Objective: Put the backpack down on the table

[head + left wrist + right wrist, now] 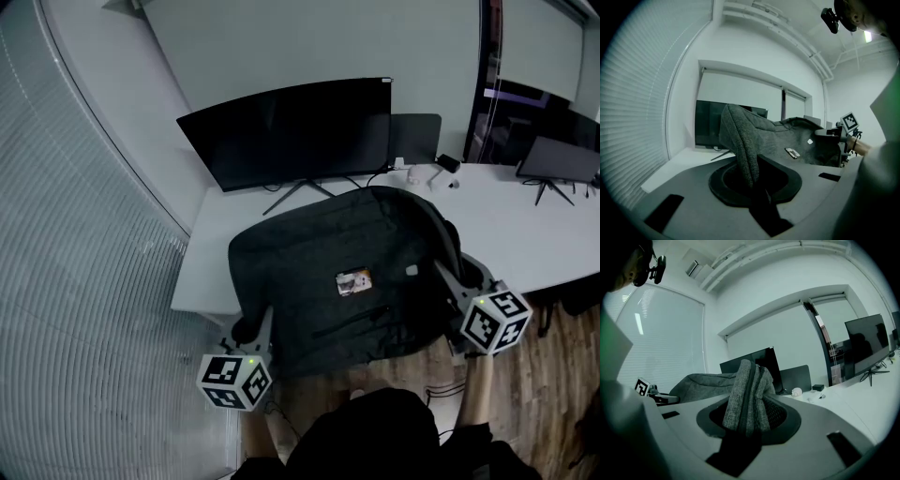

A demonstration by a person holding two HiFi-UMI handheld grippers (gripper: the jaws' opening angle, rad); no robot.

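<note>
A dark grey backpack (347, 272) with a small label on its front lies spread flat between my two grippers. Its far part is over the white table (525, 234) and its near part overhangs the front edge. Whether it rests on the tabletop cannot be told. My left gripper (253, 328) is shut on a thin fold of the backpack (740, 140) at its left side. My right gripper (452, 277) is shut on a thick padded fold of the backpack (747, 390) at its right side. The left gripper (750, 180) and the right gripper (743, 427) both point roughly level.
A wide black monitor (291, 131) stands on the table just behind the backpack, with a second dark screen (412, 136) beside it. Small items (441, 169) and another monitor (561, 159) lie further right. Window blinds (66, 281) fill the left; wooden floor (553, 394) lies below right.
</note>
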